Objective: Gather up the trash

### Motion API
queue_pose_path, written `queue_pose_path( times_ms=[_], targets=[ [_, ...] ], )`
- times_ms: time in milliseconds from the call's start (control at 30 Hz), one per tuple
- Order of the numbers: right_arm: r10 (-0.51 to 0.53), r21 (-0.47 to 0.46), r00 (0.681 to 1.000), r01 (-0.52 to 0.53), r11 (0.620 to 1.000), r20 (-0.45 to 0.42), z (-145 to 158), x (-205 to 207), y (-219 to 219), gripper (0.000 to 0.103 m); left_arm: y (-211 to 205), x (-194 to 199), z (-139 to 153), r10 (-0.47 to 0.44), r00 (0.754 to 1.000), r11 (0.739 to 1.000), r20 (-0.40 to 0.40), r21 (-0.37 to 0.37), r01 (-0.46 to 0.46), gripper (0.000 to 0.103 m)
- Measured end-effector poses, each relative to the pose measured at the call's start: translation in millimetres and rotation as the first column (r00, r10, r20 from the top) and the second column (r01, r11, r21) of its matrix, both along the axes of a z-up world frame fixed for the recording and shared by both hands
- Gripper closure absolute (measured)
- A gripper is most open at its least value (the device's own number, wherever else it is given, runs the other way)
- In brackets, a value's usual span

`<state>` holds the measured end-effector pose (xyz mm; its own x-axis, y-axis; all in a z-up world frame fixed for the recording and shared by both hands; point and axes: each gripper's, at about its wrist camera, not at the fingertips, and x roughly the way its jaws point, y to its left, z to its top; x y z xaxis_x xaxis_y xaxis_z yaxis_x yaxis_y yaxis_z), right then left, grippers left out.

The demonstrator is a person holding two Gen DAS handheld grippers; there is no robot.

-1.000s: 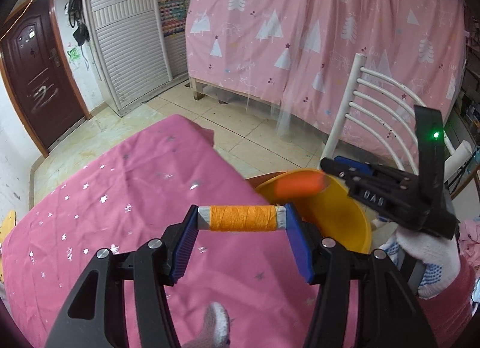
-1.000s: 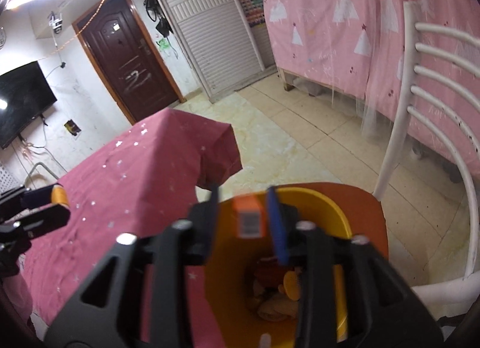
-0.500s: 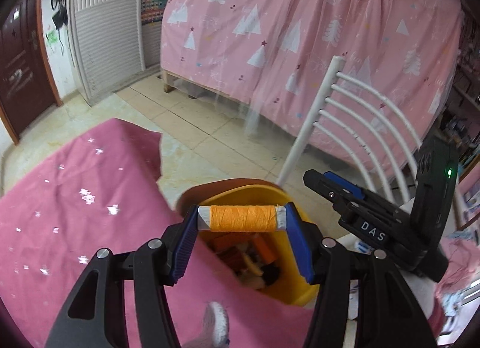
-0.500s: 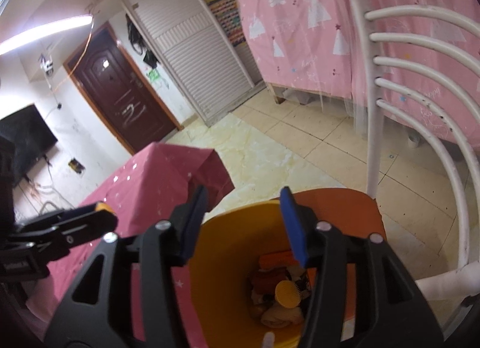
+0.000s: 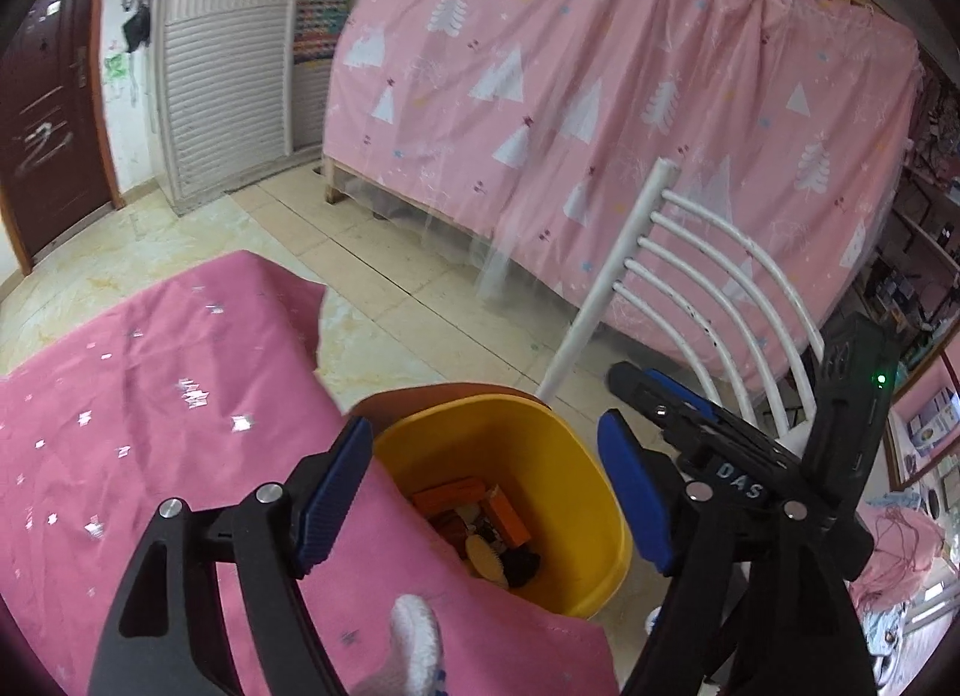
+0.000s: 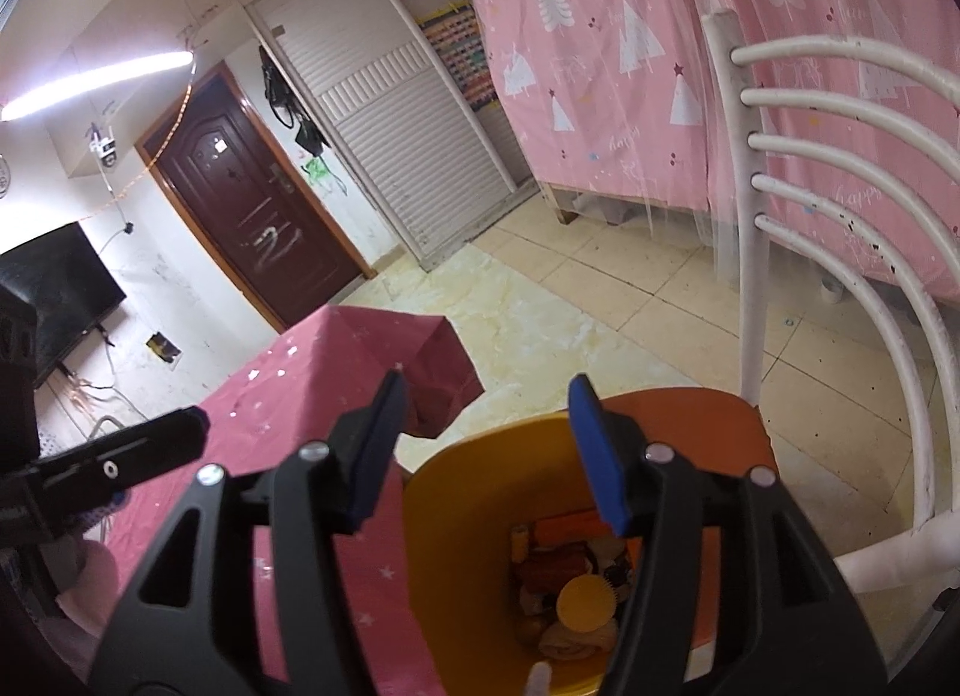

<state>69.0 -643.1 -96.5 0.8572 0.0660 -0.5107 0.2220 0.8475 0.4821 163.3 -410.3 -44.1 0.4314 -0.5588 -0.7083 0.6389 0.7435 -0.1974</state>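
- Bin [image 5: 576,474]: yellow, with orange and brown scraps inside.
- Tablecloth [image 5: 150,396]: pink with small silver stars.
- Curtain [image 5: 600,96]: pink with white trees.
- Chair [image 6: 750,276]: white bars, orange seat.
- Door [image 6: 252,216]: dark brown.
- Gripper pads [image 5: 336,492]: blue.

Each gripper is black plastic with silver screws and blue ribbed pads [image 5: 630,492]. The right gripper [image 5: 666,396], seen from the left, bears white "DAS" lettering and a green light. A white knitted glove [image 5: 414,636] covers the hand.

Yellow bin [image 5: 576,456] mouth open above; white chair back [image 5: 708,300] blocks far right, tablecloth edge [image 5: 384,492] crowds left.
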Motion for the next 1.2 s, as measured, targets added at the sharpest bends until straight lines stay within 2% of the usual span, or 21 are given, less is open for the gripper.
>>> queue_pose_path(
  times_ms=[33, 100, 400, 533, 867, 967, 1067, 1200],
  targets=[
    [0.001, -0.001, 1.000, -0.001, 1.000, 0.005, 1.9, -1.8, 1.5, 0.043, 6.1, -0.4, 1.9, 0.015, 1.000, 1.000, 0.006, -0.008, -0.015, 0.033],
    [0.006, 0.000, 1.000, -0.006, 1.000, 0.021, 7.4, -5.2, 7.3, 0.027, 20.0, -0.6, 4.9, 0.047, 0.999, 0.999, 0.015, -0.017, -0.047, 0.033],
    [0.093, -0.067, 0.994, -0.089, 0.994, 0.064, 36.9, -4.1, 60.8, 0.010, 92.3, 5.3, 8.0, 0.233, 0.970, 0.972, 0.072, -0.014, -0.233, 0.033],
    [0.143, -0.101, 0.987, -0.136, 0.986, 0.068, 45.7, 1.6, 88.9, 0.006, 123.3, 11.6, 6.2, 0.306, 0.947, 0.952, 0.095, -0.007, -0.307, 0.032],
    [0.269, -0.172, 0.961, -0.254, 0.952, 0.069, 57.0, 19.1, 158.1, 0.006, 193.5, 12.2, 8.0, 0.428, 0.888, 0.902, 0.169, -0.010, -0.432, 0.031],
    [0.311, -0.199, 0.947, -0.291, 0.936, 0.077, 60.9, 21.0, 181.6, 0.006, 214.7, 8.4, 9.0, 0.459, 0.868, 0.885, 0.190, -0.012, -0.466, 0.031],
    [0.362, -0.233, 0.929, -0.336, 0.913, 0.081, 64.5, 22.1, 207.8, 0.006, 235.6, 4.5, 9.5, 0.496, 0.843, 0.864, 0.208, -0.015, -0.504, 0.025],
    [0.432, -0.265, 0.896, -0.395, 0.880, 0.100, 68.0, 19.6, 236.9, 0.006, 262.3, -0.4, 11.7, 0.543, 0.809, 0.833, 0.226, -0.021, -0.553, 0.022]
  ],
)
